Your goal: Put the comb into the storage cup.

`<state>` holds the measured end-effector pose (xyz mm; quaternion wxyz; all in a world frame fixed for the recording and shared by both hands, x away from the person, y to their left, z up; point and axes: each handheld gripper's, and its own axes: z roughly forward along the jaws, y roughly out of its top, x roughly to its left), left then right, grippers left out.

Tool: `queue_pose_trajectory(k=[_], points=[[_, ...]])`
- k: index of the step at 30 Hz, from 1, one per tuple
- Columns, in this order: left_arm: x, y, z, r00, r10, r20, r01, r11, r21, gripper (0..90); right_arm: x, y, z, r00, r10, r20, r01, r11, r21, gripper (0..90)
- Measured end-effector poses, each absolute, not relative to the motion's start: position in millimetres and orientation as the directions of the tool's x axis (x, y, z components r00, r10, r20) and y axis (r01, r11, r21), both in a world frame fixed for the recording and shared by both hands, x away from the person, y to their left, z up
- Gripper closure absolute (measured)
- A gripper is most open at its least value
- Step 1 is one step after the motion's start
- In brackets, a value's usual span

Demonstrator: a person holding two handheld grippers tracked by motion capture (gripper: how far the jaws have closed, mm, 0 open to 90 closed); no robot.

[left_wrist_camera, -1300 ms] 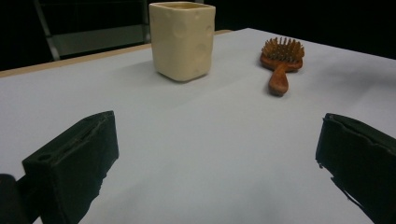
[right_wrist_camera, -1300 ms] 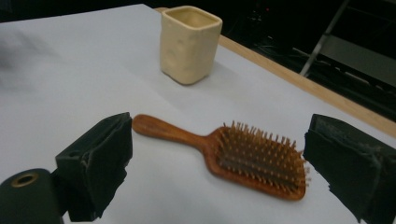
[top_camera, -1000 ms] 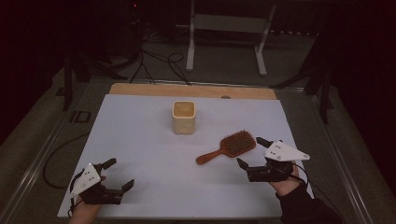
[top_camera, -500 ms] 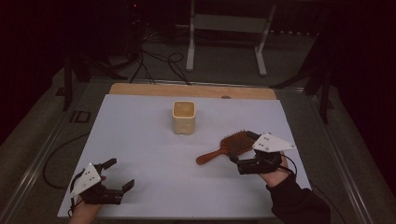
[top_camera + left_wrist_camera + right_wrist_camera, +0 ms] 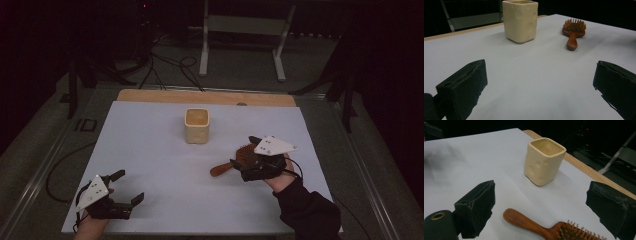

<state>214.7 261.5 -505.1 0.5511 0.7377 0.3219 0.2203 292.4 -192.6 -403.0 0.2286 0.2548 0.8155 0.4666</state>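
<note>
Nearest the person, the left gripper point(image 5: 123, 189) rests on the white table cover point(image 5: 150, 150) close to its near left corner, its jaws spread wide with nothing between them. Farther in and to the right, the right gripper point(image 5: 243, 154) hangs over the hairbrush point(image 5: 231, 162), jaws also spread wide and bare; in the right gripper view the brush point(image 5: 544, 227) lies between and below the two jaws, untouched as far as can be seen. The hairbrush is reddish-brown wood with a rounded, glossy handle that widens into an oval head set with rows of short wooden pins pointing up, and it lies flat on the right half of the cover, handle toward the middle of the table, head toward the right edge. The left gripper view shows it point(image 5: 573, 32) well apart from that gripper, across open white surface. Beyond the brush, near the table's centre, stands a cream-coloured cup point(image 5: 196, 125) with squarish sides and shallow dimples, upright and open at the top, apart from the brush. Bare cover lies all around the cup and across the whole left half. At the far edge a strip of bare wooden tabletop point(image 5: 200, 96) shows past the cover.
</note>
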Motion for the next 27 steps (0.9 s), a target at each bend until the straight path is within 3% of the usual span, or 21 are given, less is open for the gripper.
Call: queue_pose_trajectory(k=[27], points=[[215, 261, -505, 0.7, 0.713, -0.031, 0.231, -0.185, 0.955, 0.0, 328, -143, -445, -0.822, 0.568, -0.047, 0.268, 0.458, 0.848, 9.1]])
